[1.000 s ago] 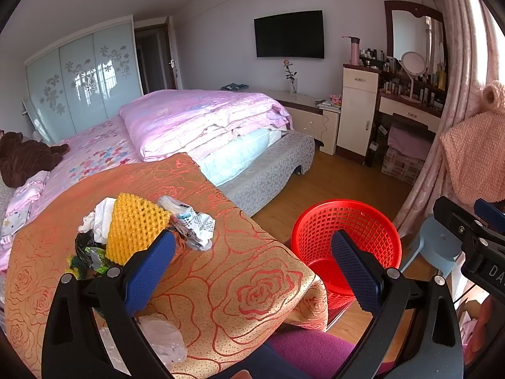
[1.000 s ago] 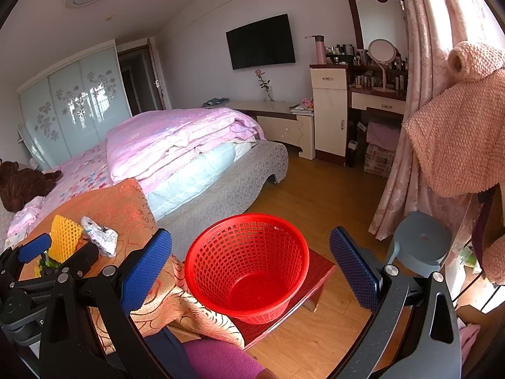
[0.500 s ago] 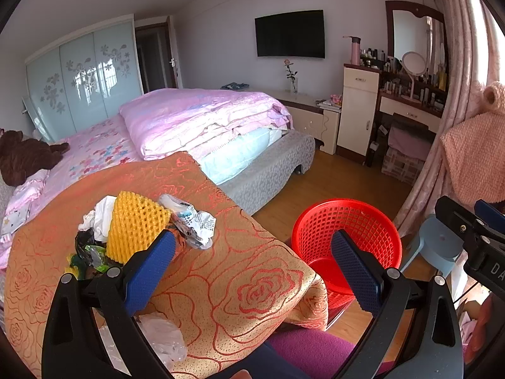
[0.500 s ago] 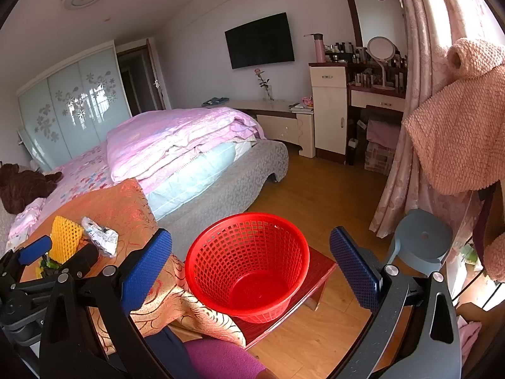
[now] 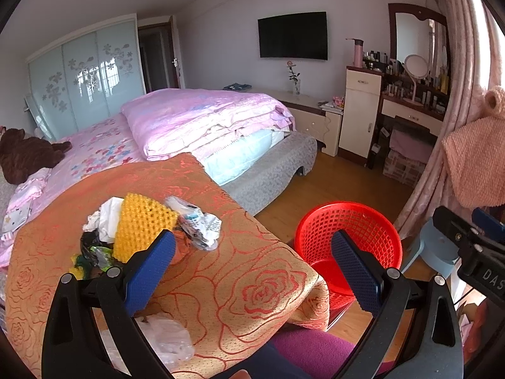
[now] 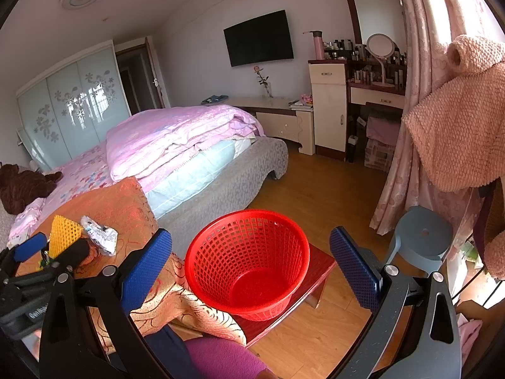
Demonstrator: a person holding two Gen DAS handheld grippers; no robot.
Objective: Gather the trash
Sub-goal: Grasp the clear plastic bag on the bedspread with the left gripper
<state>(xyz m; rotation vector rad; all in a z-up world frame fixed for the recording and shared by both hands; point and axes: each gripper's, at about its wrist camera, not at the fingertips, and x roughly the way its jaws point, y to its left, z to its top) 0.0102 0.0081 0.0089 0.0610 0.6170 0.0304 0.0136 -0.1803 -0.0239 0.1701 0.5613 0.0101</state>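
the trash sits in a small heap on the orange rose-patterned cloth (image 5: 221,287) that covers a table: a yellow foam net (image 5: 142,225) stands out in the middle, with crumpled white paper (image 5: 105,218) just behind it on its left, a crinkled silver-and-white wrapper (image 5: 199,224) touching its right side, and dark and green scraps (image 5: 90,252) tucked against its lower left. a clear plastic bag (image 5: 164,338) lies apart from the heap, nearer the cloth's front edge. to the right of the table, lower down, a red mesh basket (image 6: 249,262) stands upright on a low red stool (image 6: 318,268); nothing shows inside it. the left gripper (image 5: 249,268) hovers over the front of the cloth with its blue-padded fingers spread wide and nothing between them, the left pad near the yellow net but not touching it as far as i can see. the right gripper (image 6: 249,268) hangs above the basket, also spread wide and holding nothing, its two pads framing the basket's rim. from the right-hand view the left tool shows at the far left, close to the heap. behind the table runs a bed (image 6: 258,164) with a folded pink quilt (image 5: 202,120) on it, and a brown plush toy (image 5: 25,154) lies at the far end. a dark television (image 5: 292,34) hangs on the wall, a dressing table with a round mirror (image 6: 380,47) stands to the right, and a grey plastic stool (image 6: 419,237) sits by the pink curtain (image 6: 407,126).
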